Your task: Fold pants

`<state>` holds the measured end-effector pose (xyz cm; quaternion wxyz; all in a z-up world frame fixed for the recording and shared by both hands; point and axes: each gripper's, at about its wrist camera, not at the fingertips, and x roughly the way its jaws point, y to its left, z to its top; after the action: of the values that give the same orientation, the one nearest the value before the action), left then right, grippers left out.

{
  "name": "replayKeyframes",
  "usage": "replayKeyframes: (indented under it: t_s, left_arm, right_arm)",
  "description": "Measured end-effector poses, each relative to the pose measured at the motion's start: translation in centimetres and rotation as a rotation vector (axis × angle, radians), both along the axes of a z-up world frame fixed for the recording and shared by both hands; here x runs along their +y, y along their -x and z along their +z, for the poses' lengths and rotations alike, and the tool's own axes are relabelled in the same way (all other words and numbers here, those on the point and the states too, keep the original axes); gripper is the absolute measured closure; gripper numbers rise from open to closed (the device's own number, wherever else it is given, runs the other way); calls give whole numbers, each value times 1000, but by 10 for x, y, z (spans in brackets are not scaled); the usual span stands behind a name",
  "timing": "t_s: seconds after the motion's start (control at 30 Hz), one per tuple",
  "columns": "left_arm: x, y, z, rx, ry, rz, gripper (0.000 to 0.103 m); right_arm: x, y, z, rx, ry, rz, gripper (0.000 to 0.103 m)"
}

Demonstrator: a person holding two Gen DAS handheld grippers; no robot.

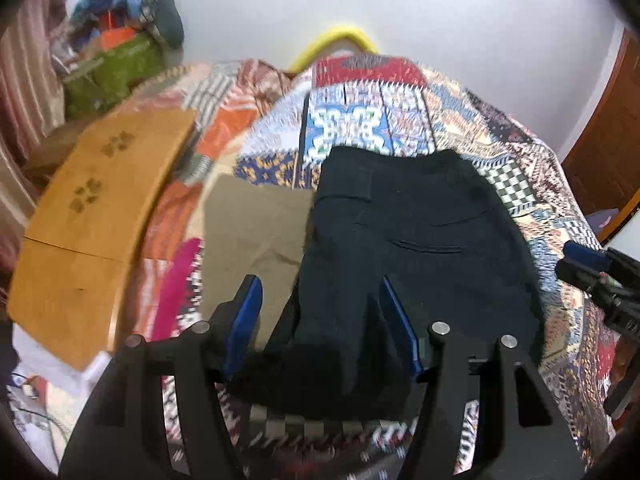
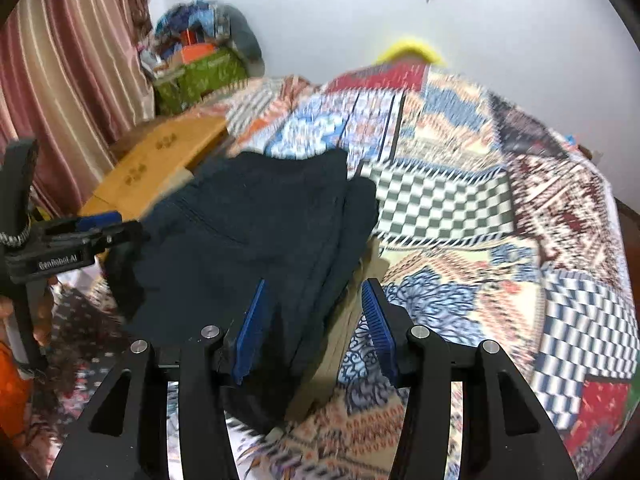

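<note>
**Entry: dark pants on patchwork bed, fold largely made**

- Dark pants (image 1: 404, 240): laid on the patchwork bedspread (image 1: 400, 116), centre of the left wrist view, centre left of the right wrist view. The cloth is seen doubled into a compact, thick block; layered edges are shown on its right side in the right wrist view. A back pocket seam is visible on top.
- Khaki garment (image 1: 252, 224): lying flat just left of the dark pants and partly under them; it appears already folded, though this cannot be confirmed.
- Left gripper (image 1: 320, 320): jaws parted to a middling width, astride the near edge of the dark pants. The cloth lies between the blue pads; no pressing on it is seen.
- Right gripper (image 2: 316, 316): jaws likewise parted, set over the right-hand edge of the stack, nothing clamped.
- Wooden board (image 1: 100, 208): at the left of the frame, beside the bed.
- Bundle of clothes (image 1: 124, 28): upper left, against the wall.

Status, as judged: the fold is mostly done and the pants released. Only a possible last fold, smoothing or squaring remains.
</note>
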<state>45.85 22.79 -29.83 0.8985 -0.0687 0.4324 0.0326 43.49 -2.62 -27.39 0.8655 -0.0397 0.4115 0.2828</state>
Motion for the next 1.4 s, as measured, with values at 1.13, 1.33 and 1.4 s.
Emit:
replayKeyframes:
  t_s: [1.13,1.33,1.4]
  left_arm:
    - [-146,378,252,-693,-93,-67,15]
    - [-147,402,251,-720,-65,-33,3]
    - [-146,407,251,-727,-64,-28,1]
  right_arm:
    - [-91,311,208,-596,-315,-22,36]
    - [-91,322,208,-638,-315,-42,18]
    - [-91,325,208,-646,-318,-55,12]
